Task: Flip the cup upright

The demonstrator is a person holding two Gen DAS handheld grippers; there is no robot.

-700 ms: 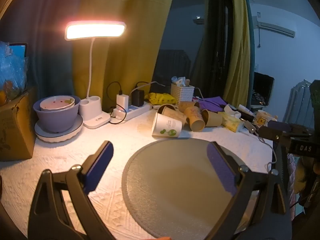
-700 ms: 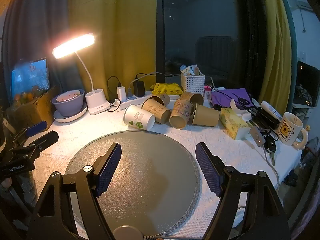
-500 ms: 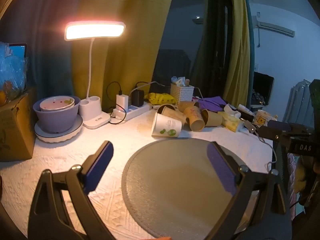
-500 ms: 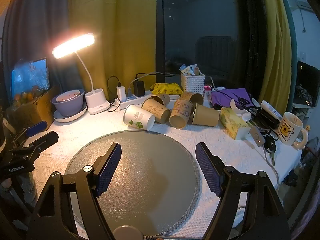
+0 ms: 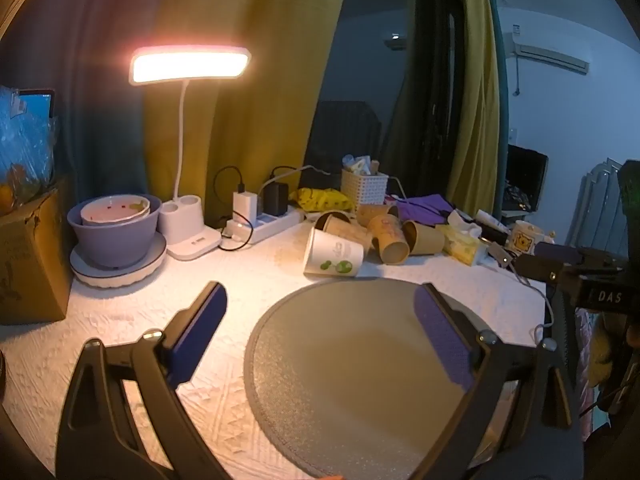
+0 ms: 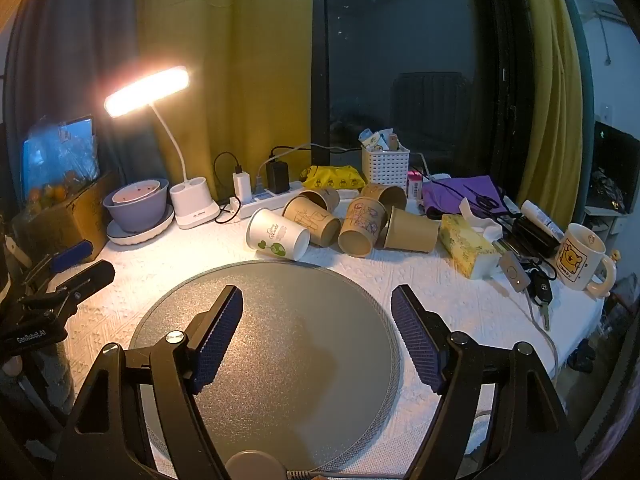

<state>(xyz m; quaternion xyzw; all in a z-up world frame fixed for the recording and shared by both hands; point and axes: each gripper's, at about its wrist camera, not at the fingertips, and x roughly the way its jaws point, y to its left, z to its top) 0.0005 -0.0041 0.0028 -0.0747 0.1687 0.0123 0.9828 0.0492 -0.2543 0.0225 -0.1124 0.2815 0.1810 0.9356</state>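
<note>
Several paper cups lie on their sides at the far edge of a round grey mat (image 6: 280,340). The nearest is a white cup with a green print (image 6: 278,234), also in the left wrist view (image 5: 334,258). Brown cups (image 6: 362,222) lie beside and behind it, also in the left wrist view (image 5: 390,234). My left gripper (image 5: 320,320) is open and empty above the mat's near left side. My right gripper (image 6: 318,320) is open and empty above the mat, well short of the cups.
A lit desk lamp (image 6: 192,204), stacked bowls (image 6: 138,210), a power strip with chargers (image 6: 262,196), a white basket (image 6: 386,166), a tissue box (image 6: 468,246), keys (image 6: 536,284) and a bear mug (image 6: 580,254) crowd the table's back and right. A cardboard box (image 5: 28,256) stands at the left.
</note>
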